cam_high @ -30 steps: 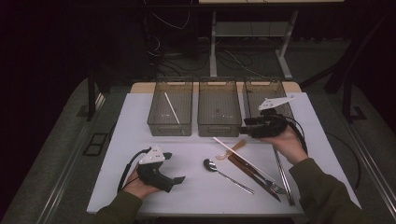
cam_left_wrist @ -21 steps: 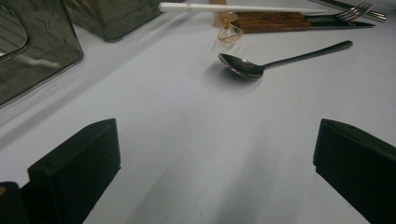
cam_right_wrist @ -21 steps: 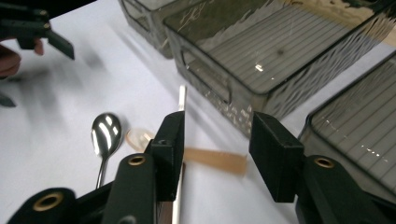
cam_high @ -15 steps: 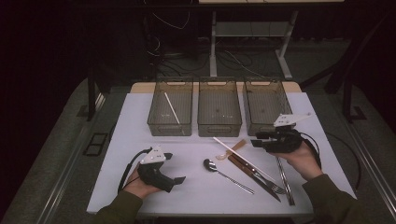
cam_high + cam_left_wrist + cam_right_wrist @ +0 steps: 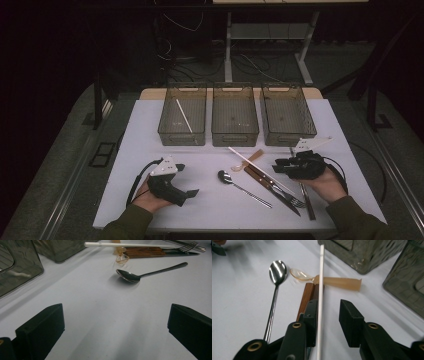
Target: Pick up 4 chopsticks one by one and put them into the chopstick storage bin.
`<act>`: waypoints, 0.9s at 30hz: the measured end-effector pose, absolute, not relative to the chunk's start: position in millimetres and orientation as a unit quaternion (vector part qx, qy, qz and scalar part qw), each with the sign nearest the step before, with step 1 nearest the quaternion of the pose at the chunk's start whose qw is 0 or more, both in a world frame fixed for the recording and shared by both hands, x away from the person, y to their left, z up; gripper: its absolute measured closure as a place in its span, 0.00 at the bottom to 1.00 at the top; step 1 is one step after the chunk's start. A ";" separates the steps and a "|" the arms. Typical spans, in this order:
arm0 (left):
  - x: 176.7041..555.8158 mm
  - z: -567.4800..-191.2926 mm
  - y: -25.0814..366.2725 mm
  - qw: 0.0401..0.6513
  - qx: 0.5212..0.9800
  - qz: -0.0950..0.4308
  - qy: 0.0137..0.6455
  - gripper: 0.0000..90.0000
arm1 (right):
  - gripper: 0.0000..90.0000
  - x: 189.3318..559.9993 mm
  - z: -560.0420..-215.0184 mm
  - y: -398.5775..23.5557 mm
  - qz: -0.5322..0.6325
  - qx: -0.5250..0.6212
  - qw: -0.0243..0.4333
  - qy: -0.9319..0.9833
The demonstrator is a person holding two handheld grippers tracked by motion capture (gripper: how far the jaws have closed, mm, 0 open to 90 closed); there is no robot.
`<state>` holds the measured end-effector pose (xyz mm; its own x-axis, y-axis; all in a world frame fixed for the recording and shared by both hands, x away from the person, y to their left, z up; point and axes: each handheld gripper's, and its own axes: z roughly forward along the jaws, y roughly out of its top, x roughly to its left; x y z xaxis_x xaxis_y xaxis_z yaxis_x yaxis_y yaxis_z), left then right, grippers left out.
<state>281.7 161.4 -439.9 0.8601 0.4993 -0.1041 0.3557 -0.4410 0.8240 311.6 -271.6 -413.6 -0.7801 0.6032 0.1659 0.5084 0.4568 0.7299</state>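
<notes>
A white desk (image 5: pixel 215 210) carries three smoke-tinted plastic bins in a row along its far side: the left bin (image 5: pixel 183 115) holds a single white stick (image 5: pixel 184 115), while the middle bin (image 5: pixel 235 114) and right bin (image 5: pixel 288 111) lie just beside it. In front of the bins, loose cutlery is spread on the desk. A wood-handled knife (image 5: pixel 272 187) and a fork (image 5: pixel 295 201) lie close together, a steel spoon (image 5: pixel 243 188) rests just to their left, and a small amber plastic spoon (image 5: pixel 247 161) sits near the knife's handle. A long white chopstick (image 5: pixel 320 302) lies slantwise over the knife's handle.

The right gripper (image 5: pixel 280 167), held in the person's right hand (image 5: pixel 327 182), is low over the cutlery; its fingers have just been closing and stand narrow, with the chopstick running between them. In the right gripper view the stick lies hard against one finger (image 5: pixel 312 315), with a clear gap to the other, so it is not yet pinched. The left gripper (image 5: pixel 186 192) rests on the bare desk at the near left, in the person's left hand (image 5: pixel 149 199); its fingers (image 5: pixel 42 327) stand wide with nothing between them, pointing toward the steel spoon.
</notes>
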 end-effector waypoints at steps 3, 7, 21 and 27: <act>281.8 -439.8 161.6 0.464 0.845 0.078 0.252 0.00 | 0.80 313.7 -418.8 -269.2 0.400 0.324 0.053 0.856; 281.3 -439.5 161.2 0.463 0.846 0.079 0.252 0.00 | 0.83 314.8 -424.9 -263.0 0.390 0.318 0.047 0.863; 281.0 -439.5 161.1 0.461 0.848 0.079 0.250 0.00 | 0.85 319.0 -434.9 -254.5 0.372 0.308 0.044 0.875; 280.7 -439.5 160.9 0.460 0.848 0.080 0.250 0.00 | 0.86 319.5 -437.0 -252.5 0.368 0.305 0.042 0.877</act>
